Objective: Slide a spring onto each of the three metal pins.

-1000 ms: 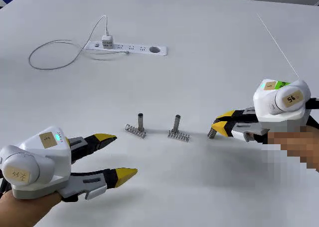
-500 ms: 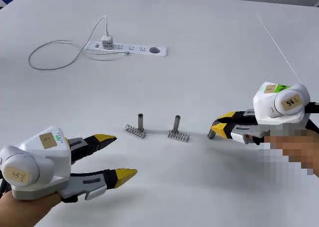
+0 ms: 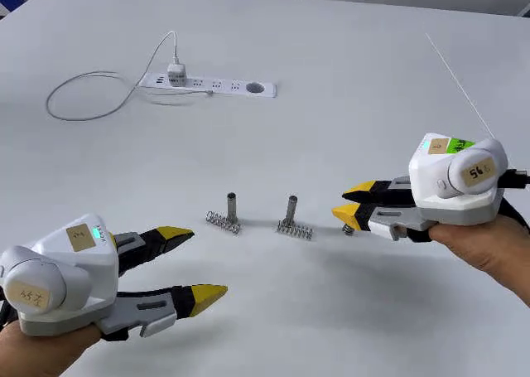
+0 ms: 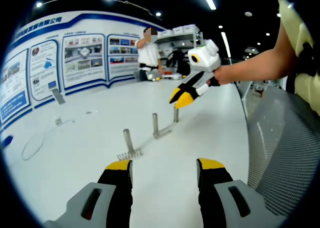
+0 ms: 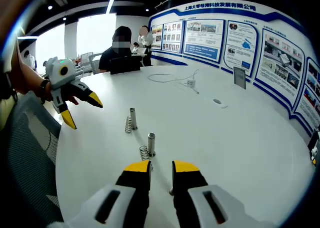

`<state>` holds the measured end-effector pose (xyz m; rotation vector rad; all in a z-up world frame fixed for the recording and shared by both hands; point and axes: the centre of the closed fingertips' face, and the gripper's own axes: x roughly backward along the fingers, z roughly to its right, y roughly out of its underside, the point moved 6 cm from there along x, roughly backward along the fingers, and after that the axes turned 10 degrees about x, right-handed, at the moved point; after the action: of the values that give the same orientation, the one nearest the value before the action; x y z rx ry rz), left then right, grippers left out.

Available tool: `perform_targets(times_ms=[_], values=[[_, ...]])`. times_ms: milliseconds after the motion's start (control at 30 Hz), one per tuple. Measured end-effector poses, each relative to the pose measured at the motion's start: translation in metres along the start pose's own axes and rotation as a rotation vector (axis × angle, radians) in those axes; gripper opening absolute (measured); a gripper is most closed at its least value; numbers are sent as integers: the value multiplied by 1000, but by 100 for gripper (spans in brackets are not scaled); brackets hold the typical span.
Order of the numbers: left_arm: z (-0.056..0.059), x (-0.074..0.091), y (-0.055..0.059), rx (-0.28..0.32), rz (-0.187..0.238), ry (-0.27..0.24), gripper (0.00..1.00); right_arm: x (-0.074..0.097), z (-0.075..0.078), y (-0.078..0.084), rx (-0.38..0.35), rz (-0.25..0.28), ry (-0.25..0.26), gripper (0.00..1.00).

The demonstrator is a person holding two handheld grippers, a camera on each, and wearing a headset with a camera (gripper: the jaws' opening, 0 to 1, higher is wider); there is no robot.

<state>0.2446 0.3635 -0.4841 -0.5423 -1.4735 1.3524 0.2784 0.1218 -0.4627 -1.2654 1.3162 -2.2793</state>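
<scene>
The left pin [image 3: 232, 204] and middle pin [image 3: 291, 206] stand bare on the surface [image 3: 356, 103]. Lying at their feet are the left spring [image 3: 223, 221] and middle spring [image 3: 296, 229]. A third spring [image 3: 348, 229] sits to the right, just under the right tongs [image 3: 339, 204], whose jaws are nearly together. Whether they touch it I cannot tell. The left tongs [image 3: 192, 263] hang wide open and empty, near left. A power strip [image 3: 211, 84] lies far left.
</scene>
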Motion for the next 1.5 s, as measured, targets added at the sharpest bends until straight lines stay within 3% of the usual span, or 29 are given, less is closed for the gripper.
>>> perform_targets(times_ms=[333,733,1167,1500], values=[[2,2,2,0,-4,-2,52,-27,-14,4,1,-34,-62,18],[2,2,2,2,-5,-4,52,-49,-18,11,5,-108,-69,17],[0,2,3,4,-10,-3,52,-57,-20,24,-4,-168,-104,14],[2,0,3,5,-12,3,51,-57,-26,25,15,-180,-124,12]])
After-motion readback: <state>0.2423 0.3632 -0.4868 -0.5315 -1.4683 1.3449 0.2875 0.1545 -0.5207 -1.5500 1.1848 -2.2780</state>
